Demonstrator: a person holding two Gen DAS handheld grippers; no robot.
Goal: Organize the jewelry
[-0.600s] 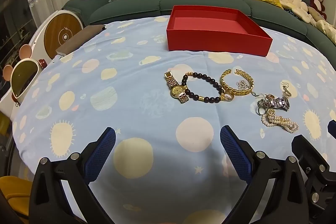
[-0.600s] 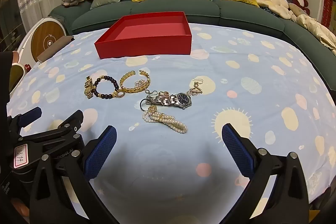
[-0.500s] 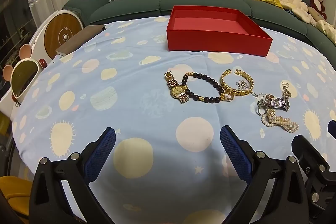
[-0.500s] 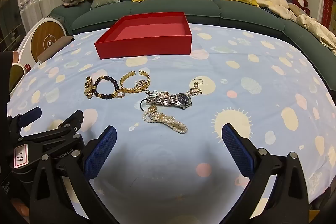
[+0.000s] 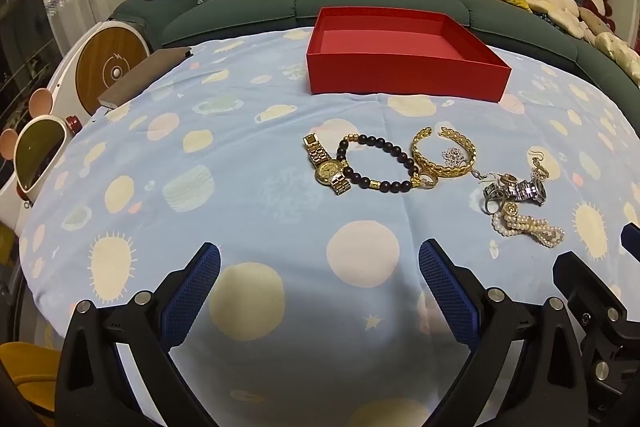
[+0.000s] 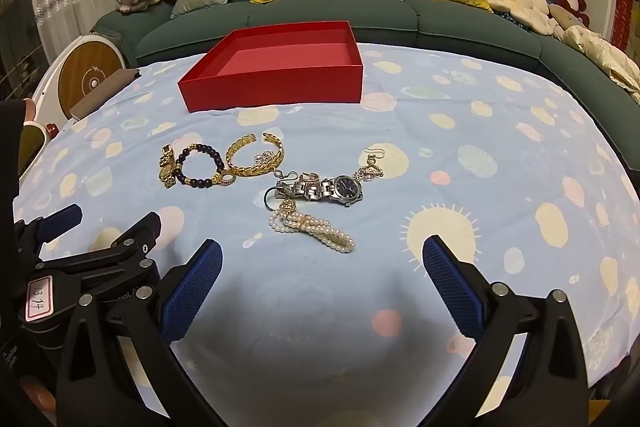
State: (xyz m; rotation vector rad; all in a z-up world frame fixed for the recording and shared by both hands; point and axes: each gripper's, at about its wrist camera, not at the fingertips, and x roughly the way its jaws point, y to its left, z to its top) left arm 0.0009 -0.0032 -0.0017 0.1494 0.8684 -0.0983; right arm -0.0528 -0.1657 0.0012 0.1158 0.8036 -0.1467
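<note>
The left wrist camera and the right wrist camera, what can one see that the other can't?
Only the left wrist view shows the mouse-eared white gadget beside the table. Only the right wrist view shows the silver watch face-on, plus the numbered label on the left gripper. Both show the empty red box, gold watch, bead bracelet and pearls.

A box (image 6: 276, 89) sits at the table's (image 6: 500, 155) far side, before a sofa (image 6: 452, 15). Nearer, a gold watch (image 5: 327, 169), bead bracelet (image 5: 378, 163), bangle (image 5: 442, 161), silver watch (image 6: 332, 189) and pearl bracelet (image 6: 316, 229) lie left to right.
</note>
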